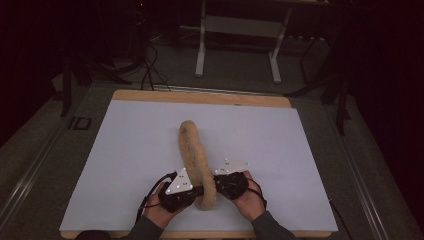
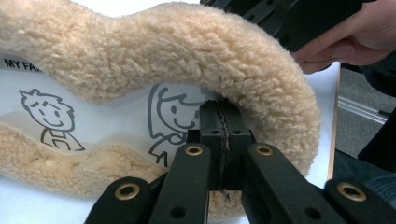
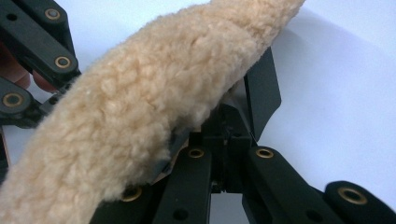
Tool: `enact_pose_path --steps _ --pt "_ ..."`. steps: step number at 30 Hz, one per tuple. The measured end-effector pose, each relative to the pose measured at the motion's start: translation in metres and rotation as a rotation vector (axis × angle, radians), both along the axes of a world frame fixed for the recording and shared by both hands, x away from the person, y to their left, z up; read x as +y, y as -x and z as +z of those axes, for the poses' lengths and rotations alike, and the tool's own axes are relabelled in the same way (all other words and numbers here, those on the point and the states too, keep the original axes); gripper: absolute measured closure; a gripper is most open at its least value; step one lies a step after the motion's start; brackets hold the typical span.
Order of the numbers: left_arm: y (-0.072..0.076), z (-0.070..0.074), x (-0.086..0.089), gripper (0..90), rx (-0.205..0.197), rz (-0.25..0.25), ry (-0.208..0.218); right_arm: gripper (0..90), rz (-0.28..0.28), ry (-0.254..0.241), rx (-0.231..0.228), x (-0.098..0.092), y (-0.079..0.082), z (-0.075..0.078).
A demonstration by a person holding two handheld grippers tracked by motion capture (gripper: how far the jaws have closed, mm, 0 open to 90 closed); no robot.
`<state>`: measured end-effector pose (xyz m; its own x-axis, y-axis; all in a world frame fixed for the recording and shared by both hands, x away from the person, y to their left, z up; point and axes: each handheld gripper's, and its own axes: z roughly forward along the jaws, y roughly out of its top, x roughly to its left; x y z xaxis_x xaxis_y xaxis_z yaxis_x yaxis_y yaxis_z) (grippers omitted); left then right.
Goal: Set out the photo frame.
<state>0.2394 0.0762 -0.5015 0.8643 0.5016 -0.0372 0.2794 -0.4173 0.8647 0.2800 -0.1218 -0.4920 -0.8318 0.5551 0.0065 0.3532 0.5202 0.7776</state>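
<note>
On the near half of the white table cover lies a long tan fleece item, fuzzy on the outside and lined with white material printed with cartoon figures. It runs from mid-table back toward the person, its near end between the two hands. Clenched jaws of the left gripper pinch its edge from the left, the fleece curling over the jaw tips in the left gripper view. From the opposite side, the right gripper is likewise clamped on the fleece edge. A wooden table edge borders the cover's far side.
</note>
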Motion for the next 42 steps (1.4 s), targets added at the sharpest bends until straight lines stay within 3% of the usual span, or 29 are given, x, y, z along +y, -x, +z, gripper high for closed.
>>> enact_pose_path --steps 9,13,22,30,42 --pt "-0.002 0.000 -0.005 90.0 -0.008 0.007 0.000 90.0 0.000 -0.006 0.006 -0.005 -0.003 0.002" --pt "-0.004 0.000 -0.012 90.0 -0.017 0.016 -0.006 90.0 -0.024 0.012 -0.021 -0.008 -0.002 0.007" --pt "-0.005 0.000 -0.014 88.3 -0.027 0.018 -0.013 89.5 -0.024 0.002 -0.009 -0.013 -0.003 0.009" --pt "-0.004 -0.002 -0.012 83.0 -0.013 -0.003 -0.037 80.6 -0.029 0.008 0.008 -0.016 -0.003 0.011" --pt "-0.007 0.000 0.000 78.2 -0.009 0.030 -0.042 66.2 -0.084 -0.036 0.049 -0.031 -0.006 0.021"
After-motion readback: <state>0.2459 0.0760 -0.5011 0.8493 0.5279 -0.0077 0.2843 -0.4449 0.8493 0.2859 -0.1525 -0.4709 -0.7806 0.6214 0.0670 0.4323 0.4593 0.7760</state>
